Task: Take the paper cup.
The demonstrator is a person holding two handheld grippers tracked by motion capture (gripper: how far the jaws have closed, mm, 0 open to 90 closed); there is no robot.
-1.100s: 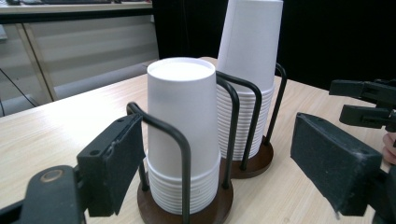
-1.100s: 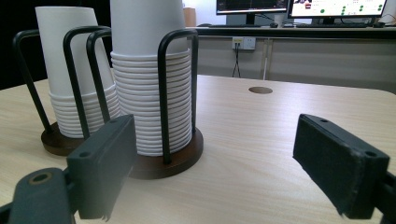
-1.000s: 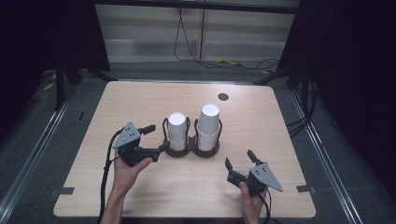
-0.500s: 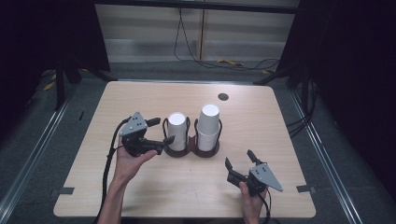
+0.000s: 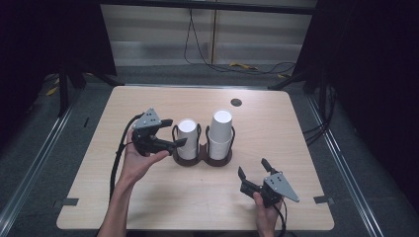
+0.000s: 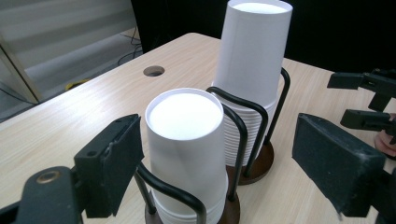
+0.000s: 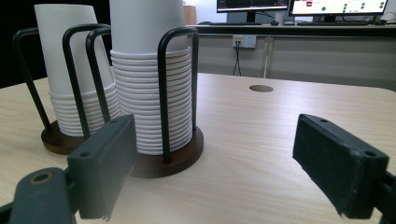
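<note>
Bright overhead light, dark surroundings, soft shadows

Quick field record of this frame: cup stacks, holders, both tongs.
shorter cup stack: upside-down white paper cups in the left wire holder
taller cup stack: same kind, right wire holder
left tongs: open, jaws either side of the shorter stack's top cup, not pressing it; jaws have just been opening
right tongs: open, nothing between the jaws, near the table's front edge, apart from the stacks
</note>
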